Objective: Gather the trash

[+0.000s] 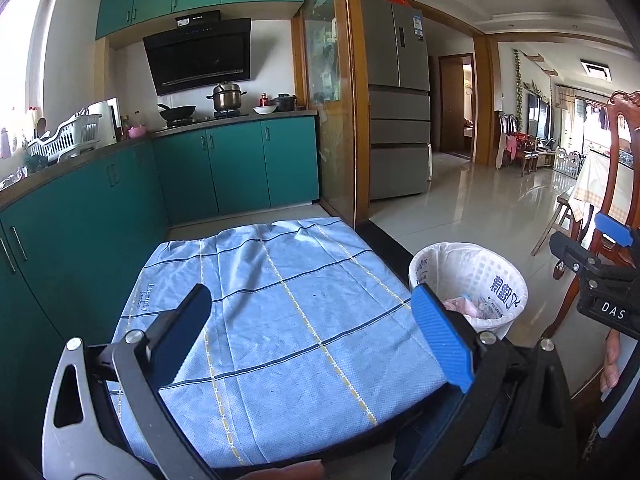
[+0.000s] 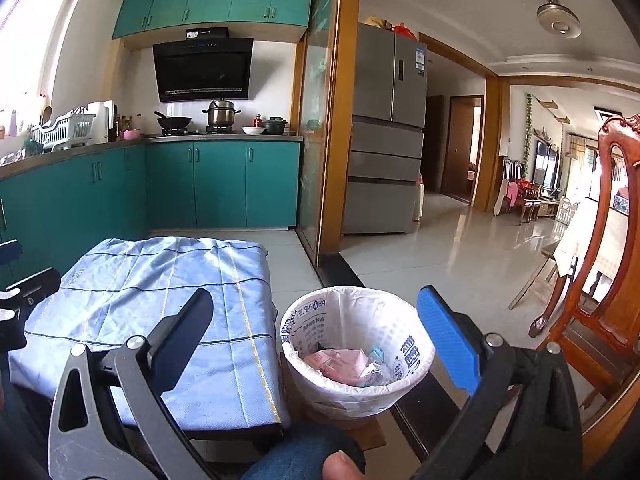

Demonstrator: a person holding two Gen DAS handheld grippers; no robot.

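A round bin lined with a white printed bag (image 2: 358, 354) stands on the floor to the right of a low table under a blue checked cloth (image 2: 160, 320). Pink and pale blue wrappers (image 2: 348, 366) lie inside the bin. My right gripper (image 2: 316, 324) is open and empty, held above and in front of the bin. My left gripper (image 1: 316, 328) is open and empty over the cloth (image 1: 280, 320). The bin (image 1: 470, 284) shows at the right in the left wrist view, with the right gripper's body (image 1: 600, 280) beyond it. No loose trash shows on the cloth.
Teal kitchen cabinets (image 1: 236, 168) with a stove and pots run behind the table. A wooden door frame (image 2: 340, 120), a grey fridge (image 2: 386, 132) and tiled floor lie beyond. A carved wooden chair (image 2: 600, 280) stands close at the right. My knee (image 2: 304, 456) is below.
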